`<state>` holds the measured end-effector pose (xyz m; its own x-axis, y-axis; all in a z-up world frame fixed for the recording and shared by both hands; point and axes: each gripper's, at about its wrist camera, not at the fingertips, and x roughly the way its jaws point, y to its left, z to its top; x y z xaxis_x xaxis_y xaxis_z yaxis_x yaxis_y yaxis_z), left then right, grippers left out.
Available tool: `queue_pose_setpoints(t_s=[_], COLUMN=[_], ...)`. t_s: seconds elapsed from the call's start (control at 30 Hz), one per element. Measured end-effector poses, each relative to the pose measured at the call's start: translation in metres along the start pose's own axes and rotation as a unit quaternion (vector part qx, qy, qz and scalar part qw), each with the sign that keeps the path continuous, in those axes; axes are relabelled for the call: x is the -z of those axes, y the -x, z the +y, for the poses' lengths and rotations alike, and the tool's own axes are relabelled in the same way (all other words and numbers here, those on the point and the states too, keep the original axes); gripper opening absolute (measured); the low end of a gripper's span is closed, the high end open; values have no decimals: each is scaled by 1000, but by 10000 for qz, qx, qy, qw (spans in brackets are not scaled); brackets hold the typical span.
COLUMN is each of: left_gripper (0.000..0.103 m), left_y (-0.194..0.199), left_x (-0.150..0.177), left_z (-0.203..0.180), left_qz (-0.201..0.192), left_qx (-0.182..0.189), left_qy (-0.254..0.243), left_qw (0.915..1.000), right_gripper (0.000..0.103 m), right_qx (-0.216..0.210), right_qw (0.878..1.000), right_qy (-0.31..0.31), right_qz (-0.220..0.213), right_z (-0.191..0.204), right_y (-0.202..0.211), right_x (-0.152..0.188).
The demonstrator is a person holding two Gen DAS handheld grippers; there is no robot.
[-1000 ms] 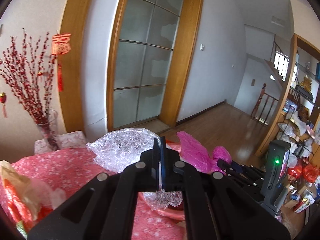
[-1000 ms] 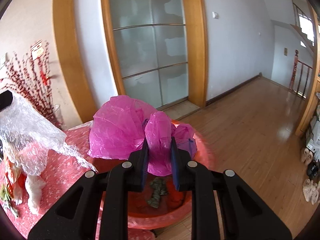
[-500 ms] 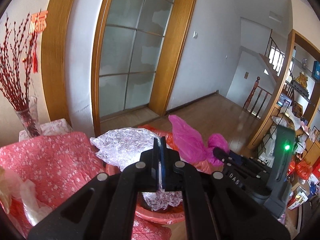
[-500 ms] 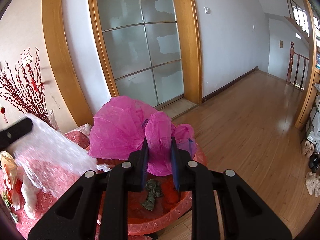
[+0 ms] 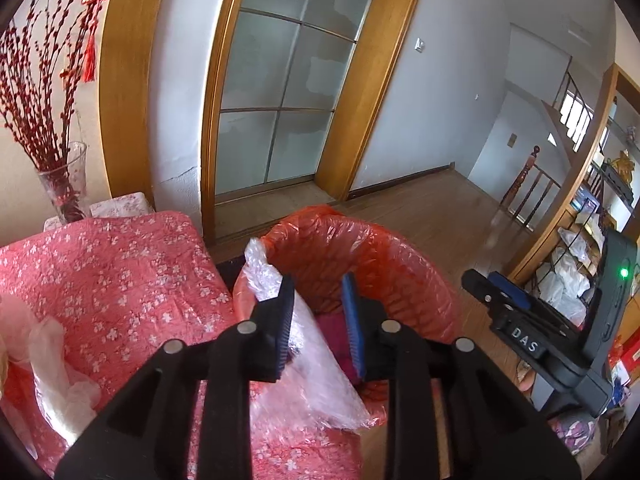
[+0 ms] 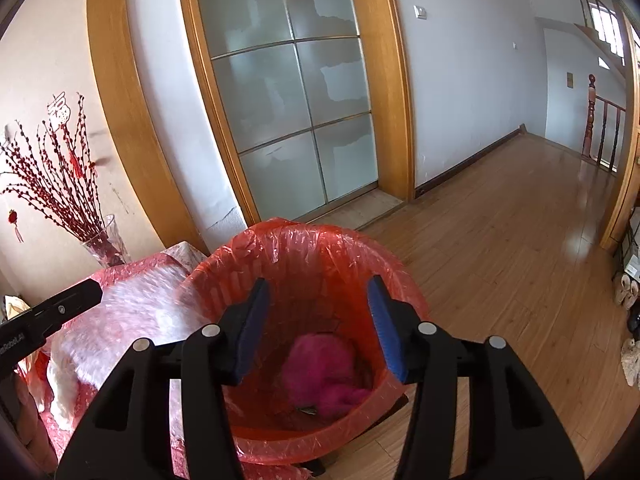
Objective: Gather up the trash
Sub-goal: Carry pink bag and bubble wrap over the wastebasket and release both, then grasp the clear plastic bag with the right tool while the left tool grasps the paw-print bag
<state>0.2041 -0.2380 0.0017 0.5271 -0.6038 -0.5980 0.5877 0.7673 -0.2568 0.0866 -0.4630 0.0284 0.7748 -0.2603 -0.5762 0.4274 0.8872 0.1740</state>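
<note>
A bin with a red liner stands beside the table. A crumpled pink bag lies at its bottom. My right gripper hangs over the bin; its jaws are opening and nothing is between them. The left gripper is at the bin's near rim, jaws also opening. A sheet of clear bubble wrap runs between them, resting against the left finger and draped over the rim, not pinched. The bubble wrap is blurred in the right wrist view, below the left gripper's finger.
The table's red floral cloth carries a white plastic bag and a glass vase of red branches. A frosted glass door is behind the bin. Wooden floor runs right, towards a cluttered shelf.
The right gripper opened and the pink bag dropped into the bin. The left gripper sank to the bin's rim and opened, and the bubble wrap slid down between its fingers.
</note>
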Motion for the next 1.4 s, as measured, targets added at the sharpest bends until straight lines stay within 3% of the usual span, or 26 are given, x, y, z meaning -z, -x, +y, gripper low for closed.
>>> queue_pose_setpoints(t_s=[0.23,0.4,0.67,0.83,1.03,1.23,1.4], left_gripper=[24,27,35,44,46,50,51], left_y=[-6,5,34,81,145,214,253], left_x=[-8,-13,9,35,76,117,147], left_z=[-20,-24,15,56,119,187,224], left_qz=[49,-150,-168,-343,-443,-569,-597], left_qx=[242,110,-454,-1034,-2104,-3081,-3390], left_qy=[-3,-178,-31,140,503,945,1325], left_qw=[9997,9997,9988,9939,9753,9449,9295], right_gripper=[52,52,54,54,54,54,54], right_qx=[89,148,74,-217,-926,-1675,-2095], right_qw=[9999,9998,9994,9979,9907,9729,9599], right_qy=[95,157,335,613,976,1485,1648], right_qz=[16,28,-1,15,200,581,864], right_z=[0,-5,5,35,96,184,245], right_y=[2,3,12,24,30,23,15], right_x=[7,10,16,23,42,75,100])
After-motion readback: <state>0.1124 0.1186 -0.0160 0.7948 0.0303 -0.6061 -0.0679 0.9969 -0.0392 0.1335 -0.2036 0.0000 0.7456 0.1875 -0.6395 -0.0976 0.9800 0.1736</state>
